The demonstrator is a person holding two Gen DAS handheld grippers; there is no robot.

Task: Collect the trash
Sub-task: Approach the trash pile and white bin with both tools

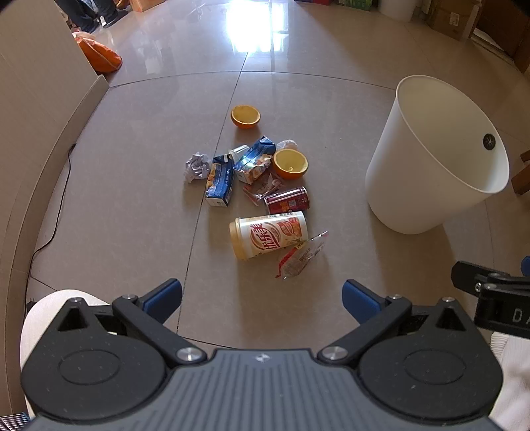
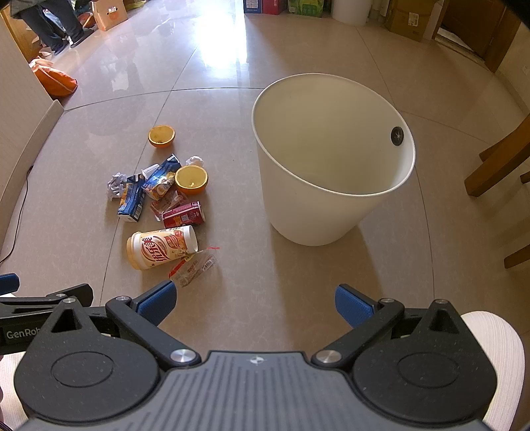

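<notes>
Both grippers spread wide, empty, above tiled floor point(image 1: 132, 205); trash pile ahead.

Nearest: left gripper point(image 1: 261, 298) and right gripper point(image 2: 253, 303), blue pads apart, gripping nothing. Beyond: clear wrapper point(image 1: 299, 257) touching tipped drink cup point(image 1: 268, 237), print partly legible. Then red can point(image 1: 287, 200), blue cartons point(image 1: 220, 180), crumpled paper point(image 1: 197, 165), orange halves point(image 1: 291, 163). White bin point(image 2: 331, 159) right of pile, bottom unseen. Farthest: legs point(image 2: 49, 23), cut off.
</notes>
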